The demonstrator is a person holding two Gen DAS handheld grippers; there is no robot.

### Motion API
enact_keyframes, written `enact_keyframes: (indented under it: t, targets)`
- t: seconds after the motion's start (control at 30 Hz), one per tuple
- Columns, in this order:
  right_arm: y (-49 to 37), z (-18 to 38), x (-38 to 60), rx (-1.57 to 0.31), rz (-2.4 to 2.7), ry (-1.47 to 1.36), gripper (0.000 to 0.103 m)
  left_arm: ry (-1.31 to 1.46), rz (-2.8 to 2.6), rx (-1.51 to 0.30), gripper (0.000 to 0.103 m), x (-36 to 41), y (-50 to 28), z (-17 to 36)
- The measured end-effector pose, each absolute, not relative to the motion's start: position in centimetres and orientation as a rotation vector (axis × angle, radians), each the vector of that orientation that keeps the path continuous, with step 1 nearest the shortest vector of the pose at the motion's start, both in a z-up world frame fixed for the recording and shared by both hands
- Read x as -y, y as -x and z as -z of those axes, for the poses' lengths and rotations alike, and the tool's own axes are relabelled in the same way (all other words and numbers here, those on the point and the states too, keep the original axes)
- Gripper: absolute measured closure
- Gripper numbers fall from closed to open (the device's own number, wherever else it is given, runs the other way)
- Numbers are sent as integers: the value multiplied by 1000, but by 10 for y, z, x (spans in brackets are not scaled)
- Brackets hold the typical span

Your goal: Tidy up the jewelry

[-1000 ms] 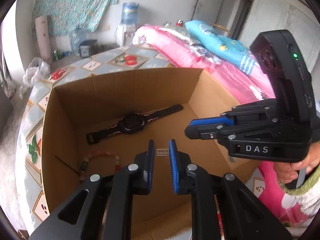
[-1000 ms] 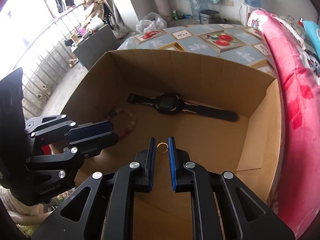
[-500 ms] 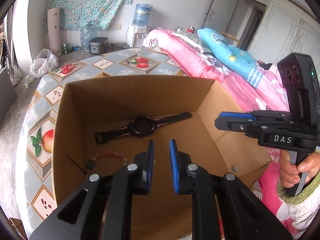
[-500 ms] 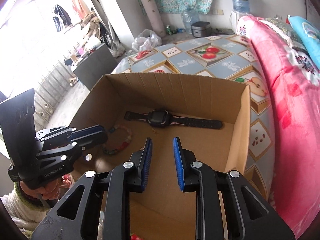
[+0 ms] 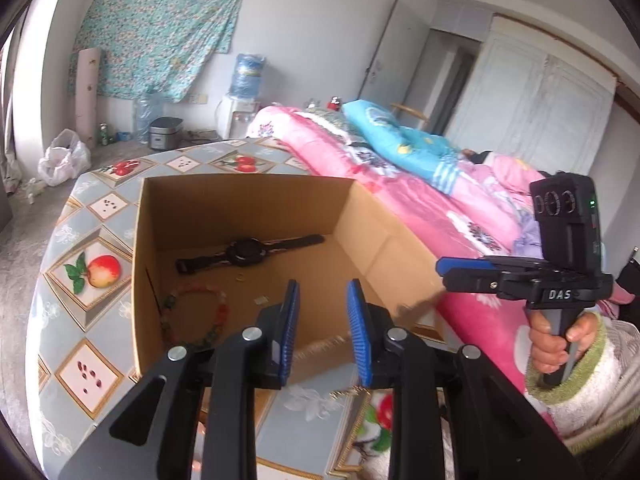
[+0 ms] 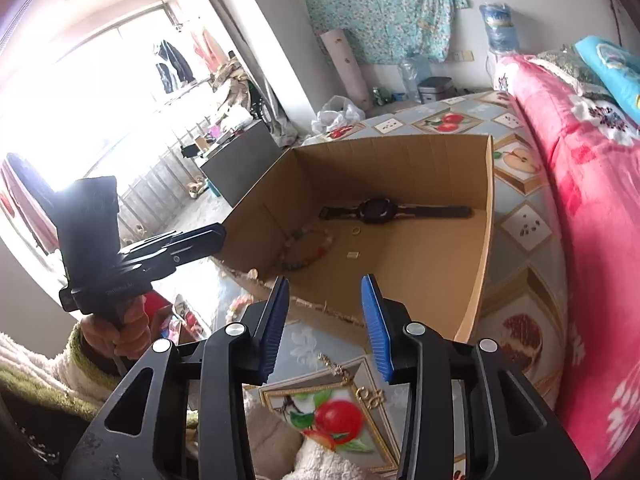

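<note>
My left tongs (image 5: 322, 324) hang in front of the cardboard box (image 5: 248, 204), jaws opening to a narrow gap with nothing between them. My right tongs (image 6: 326, 322) sit beside them, jaws also opening and a little wider, likewise empty. In the left view the right tongs (image 5: 440, 268) show at the right edge, gripped by a hand (image 5: 554, 340) in a fleecy sleeve.

Inside the box lie a black watch (image 6: 374, 211) stretched along the far wall, a bead bracelet (image 6: 306, 246) by the left wall, a small ring (image 6: 355, 231) just in front of the watch, and a tiny pale piece (image 6: 352, 255) nearer me.

Outside the box, on the fruit-patterned tablecloth (image 6: 516, 164), a gold chain (image 6: 348, 378) lies just below and between the right tongs' jaws, close to the box's near edge. Its long axis slants from upper left to lower right, ending in a small ornate clasp or pendant. I judge it the next piece to gather. The right tongs are plainly nearer; in the left view the same chain (image 5: 352, 390) shows only as a blurred glint under the right-hand jaw. The coming move looks like a short dip straight down and slightly toward me, closing across the chain's slant rather than along it
</note>
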State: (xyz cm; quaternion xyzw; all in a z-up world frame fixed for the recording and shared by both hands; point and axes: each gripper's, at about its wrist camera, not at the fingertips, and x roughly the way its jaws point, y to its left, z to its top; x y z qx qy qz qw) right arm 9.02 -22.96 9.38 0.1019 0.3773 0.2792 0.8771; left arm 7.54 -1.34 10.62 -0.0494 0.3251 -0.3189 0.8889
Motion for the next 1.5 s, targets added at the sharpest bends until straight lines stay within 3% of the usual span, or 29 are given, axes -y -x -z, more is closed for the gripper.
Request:
enact_keyframes:
  t: [0.37,0.43,0.7,0.87,1.2,1.5]
  targets:
    - [-97,-45,244,-950,-436,-243,68,95,673,-788,76,23,-43,-52]
    - [-101,-44,247,-950,-423,-259,73,95,662,-795,76,24,-43,-46]
    - [-97,-41,255,-896,-366,-278,74,62,658,-822,76,37,-39,-28]
    - [-91,-36,251,-894,-340,-256,69,6,664,-850,76,55,-33,-12]
    - [-71,5,237,-1003,-368,-284,68,-132,628,-859,76,86,-38,12]
    - [-69,8,238,-1006,-379,-311,68,-258,632,-854,76,102,-53,24]
